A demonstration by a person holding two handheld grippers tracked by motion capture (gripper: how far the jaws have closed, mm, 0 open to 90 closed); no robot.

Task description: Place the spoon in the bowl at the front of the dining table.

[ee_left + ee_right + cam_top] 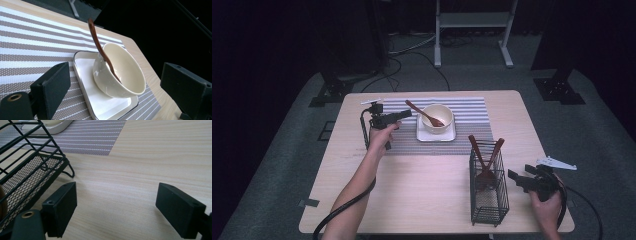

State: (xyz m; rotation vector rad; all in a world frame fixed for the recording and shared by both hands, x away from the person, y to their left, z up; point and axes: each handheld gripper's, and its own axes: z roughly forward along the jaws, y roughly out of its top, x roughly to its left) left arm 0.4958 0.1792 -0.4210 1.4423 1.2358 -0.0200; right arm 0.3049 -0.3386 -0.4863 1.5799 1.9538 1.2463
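Observation:
A cream bowl [443, 125] [125, 75] sits on a white square plate [422, 135] [85, 72] on a striped placemat [472, 112] [30, 45]. A brown wooden spoon [421, 112] [96, 41] leans in the bowl, handle up to the left. My left gripper [405, 114] [120, 85] is open just left of the bowl, aimed at it. A black wire basket [488, 192] [27, 160] holds several wooden utensils [486, 160]. My right gripper [514, 176] [116, 205] is open above bare tabletop, just right of the basket.
The light wooden table [412, 185] [150, 157] ends close to my right gripper at the right edge. A white metal frame [472, 20] and dark stand feet [557, 87] stand on the grey floor behind. Cables trail from both grippers.

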